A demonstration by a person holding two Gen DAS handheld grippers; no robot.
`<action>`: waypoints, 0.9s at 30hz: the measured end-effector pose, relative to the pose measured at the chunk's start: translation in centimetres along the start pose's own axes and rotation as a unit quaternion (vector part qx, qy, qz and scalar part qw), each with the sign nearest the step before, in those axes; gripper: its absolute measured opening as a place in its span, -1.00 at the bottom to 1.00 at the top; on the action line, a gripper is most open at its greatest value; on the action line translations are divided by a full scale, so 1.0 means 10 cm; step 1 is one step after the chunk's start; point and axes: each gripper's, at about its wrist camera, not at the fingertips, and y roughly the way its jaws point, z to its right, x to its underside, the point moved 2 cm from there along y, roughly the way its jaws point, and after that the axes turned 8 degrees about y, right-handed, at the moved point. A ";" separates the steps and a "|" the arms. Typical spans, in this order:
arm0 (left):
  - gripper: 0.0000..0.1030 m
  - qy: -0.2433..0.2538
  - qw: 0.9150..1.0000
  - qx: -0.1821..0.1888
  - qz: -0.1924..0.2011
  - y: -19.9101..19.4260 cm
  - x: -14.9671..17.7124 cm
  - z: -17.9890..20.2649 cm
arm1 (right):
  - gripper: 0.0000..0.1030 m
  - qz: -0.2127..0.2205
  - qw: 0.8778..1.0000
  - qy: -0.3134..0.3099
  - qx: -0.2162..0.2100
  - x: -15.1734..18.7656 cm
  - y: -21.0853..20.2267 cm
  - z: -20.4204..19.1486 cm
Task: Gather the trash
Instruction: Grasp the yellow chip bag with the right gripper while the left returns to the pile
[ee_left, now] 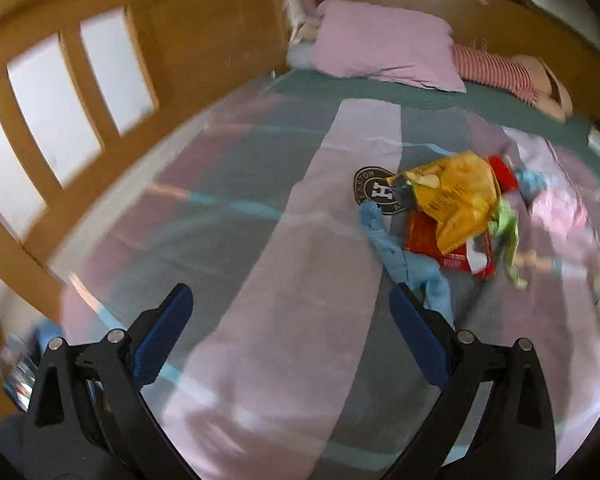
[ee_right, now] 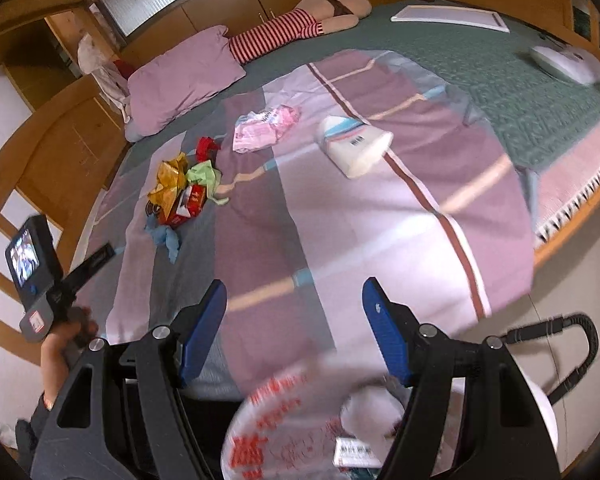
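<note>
Striped bedspread (ee_left: 300, 280) fills my view, trash pile (ee_left: 452, 208) right of centre, both my hand-held grippers, left (ee_left: 292, 332) and right (ee_right: 296, 328), gaping, empty.

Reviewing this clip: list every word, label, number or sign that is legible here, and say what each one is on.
"H": large white letter at the centre of the round black badge on the bed.
Ring lettering on that badge: partly covered and blurred, not readable.
Yellow wrapper, red box: print too blurred.
White plastic bag, red characters: blurred.
White packet, barcode-like mark: too small.
</note>
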 end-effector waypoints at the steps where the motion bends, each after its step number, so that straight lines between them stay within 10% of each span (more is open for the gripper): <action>1: 0.90 -0.014 1.000 0.006 -0.001 0.03 -0.07 -0.05 | 0.35 -0.002 1.000 -0.003 0.001 -0.05 0.07 -0.06; 7: 0.91 -0.047 0.995 -0.091 0.003 0.14 -0.32 -0.41 | 0.35 -0.019 0.999 -0.027 0.005 -0.32 0.55 -0.51; 14: 0.91 -0.275 0.959 -0.052 -0.047 0.24 0.14 -1.08 | 0.35 -0.055 0.994 -0.093 -0.031 -0.49 1.38 -1.39; 25: 0.93 -0.253 0.963 -0.076 -0.056 0.29 0.19 -1.11 | 0.33 -0.042 0.994 -0.104 -0.003 -0.77 2.60 -2.27; 27: 0.93 -0.259 0.961 -0.074 -0.070 0.37 0.20 -1.13 | -0.23 -0.048 0.992 -0.120 -0.005 -0.73 2.61 -2.28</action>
